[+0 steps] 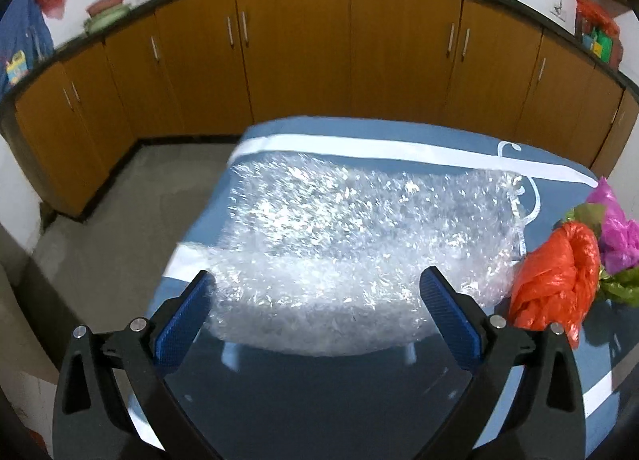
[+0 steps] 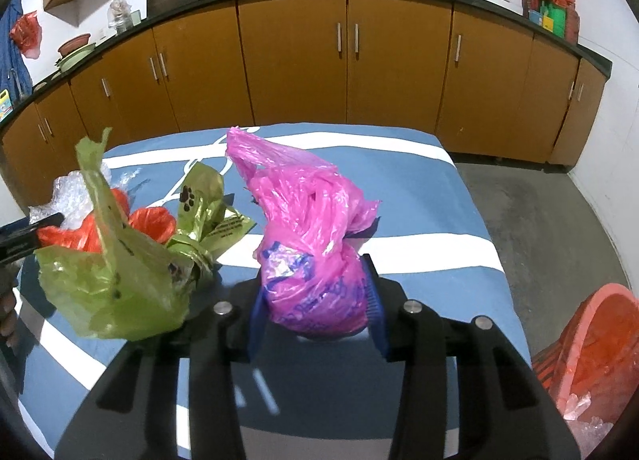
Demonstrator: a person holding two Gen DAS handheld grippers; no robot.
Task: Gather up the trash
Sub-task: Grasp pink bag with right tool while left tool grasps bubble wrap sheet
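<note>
The pink bag, at the near middle of the blue-covered worktop, is clamped in the right tool. Pickup is judged under way; a lift toward the orange bin at right is called for. The left tool is spread wide around the bubble wrap, unclamped.
</note>
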